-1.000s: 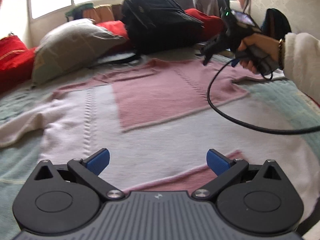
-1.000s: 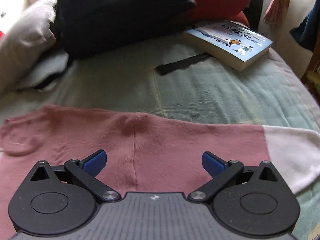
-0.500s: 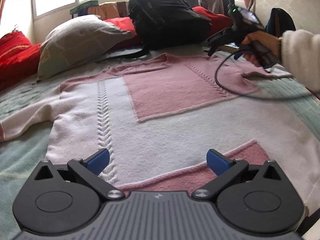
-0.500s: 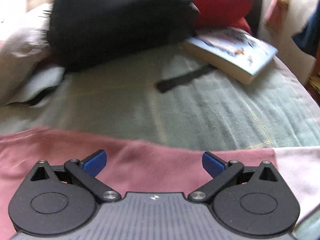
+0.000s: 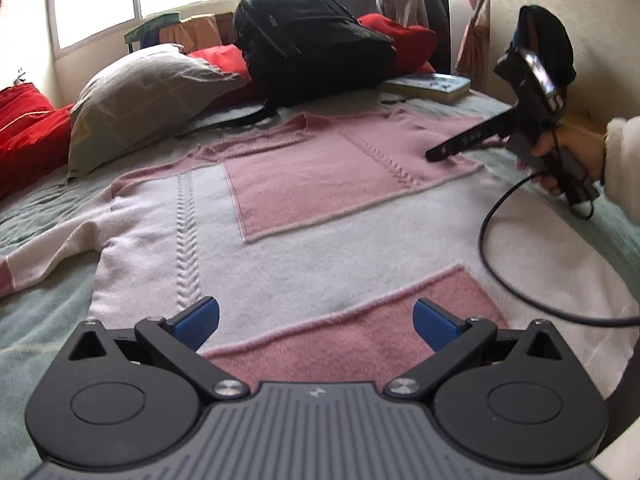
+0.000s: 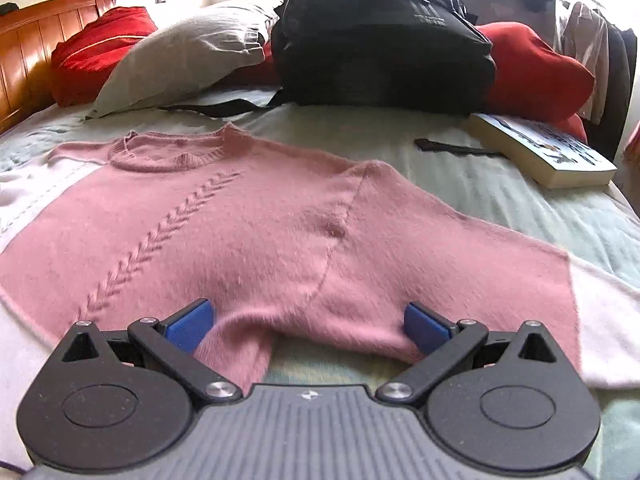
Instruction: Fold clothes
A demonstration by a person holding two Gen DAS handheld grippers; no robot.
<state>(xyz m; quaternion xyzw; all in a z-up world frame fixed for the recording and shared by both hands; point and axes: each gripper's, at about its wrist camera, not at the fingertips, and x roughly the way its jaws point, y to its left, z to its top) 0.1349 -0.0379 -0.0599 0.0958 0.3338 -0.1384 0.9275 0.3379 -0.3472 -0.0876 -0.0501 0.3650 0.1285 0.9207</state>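
sweater point(image 5: 304, 216) flat on bed, hem under left gripper point(image 5: 316, 318), fingers apart | right gripper point(image 6: 306, 322) apart at its armpit | left view alone shows hand point(image 5: 568, 152)

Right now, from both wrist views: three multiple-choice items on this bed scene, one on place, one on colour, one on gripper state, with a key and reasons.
1. Where does the book lie?
A. on the pillow
B. on the bedspread, right of the black backpack
C. on the sweater

2. What colours is the sweater?
A. pink and white
B. blue and grey
C. all red

3. How does the right gripper stand?
A. shut on the sweater
B. shut on the book
C. open at the sweater's edge

Key:
1 B: the right wrist view shows it flat on the pale green bedspread, clear of the knit.
2 A: pink blocks sit on white panels.
3 C: its blue pads stand wide apart, with cloth between them ungripped.
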